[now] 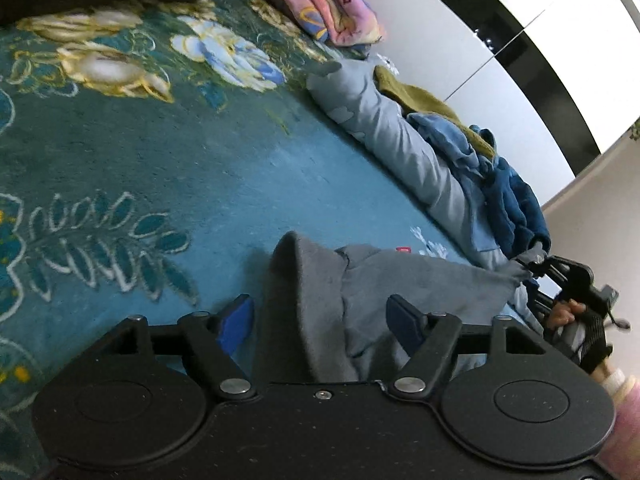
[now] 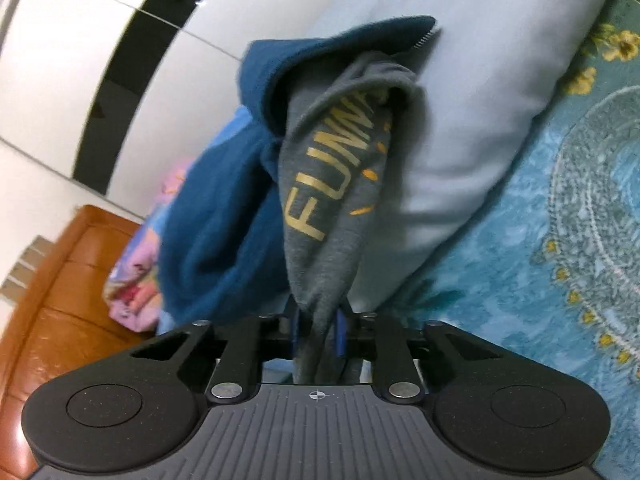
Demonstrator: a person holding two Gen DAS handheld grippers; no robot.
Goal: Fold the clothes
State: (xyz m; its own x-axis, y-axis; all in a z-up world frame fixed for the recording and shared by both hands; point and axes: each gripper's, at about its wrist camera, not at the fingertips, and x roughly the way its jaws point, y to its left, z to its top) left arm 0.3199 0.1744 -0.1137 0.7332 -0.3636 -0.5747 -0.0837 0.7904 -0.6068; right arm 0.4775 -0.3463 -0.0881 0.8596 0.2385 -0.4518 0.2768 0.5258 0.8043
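Observation:
A grey garment with gold lettering hangs stretched between my two grippers above the teal floral bedspread. My left gripper is open, its blue pads wide apart, with a fold of the grey cloth lying between them. My right gripper is shut on a bunched edge of the grey garment; in the left wrist view it pinches the far corner at right.
A pale grey pillow lies along the bed's edge with blue and olive clothes heaped on it. A dark blue zip garment hangs behind the grey one. A folded pink stack sits farther back. A wooden bedframe is at left.

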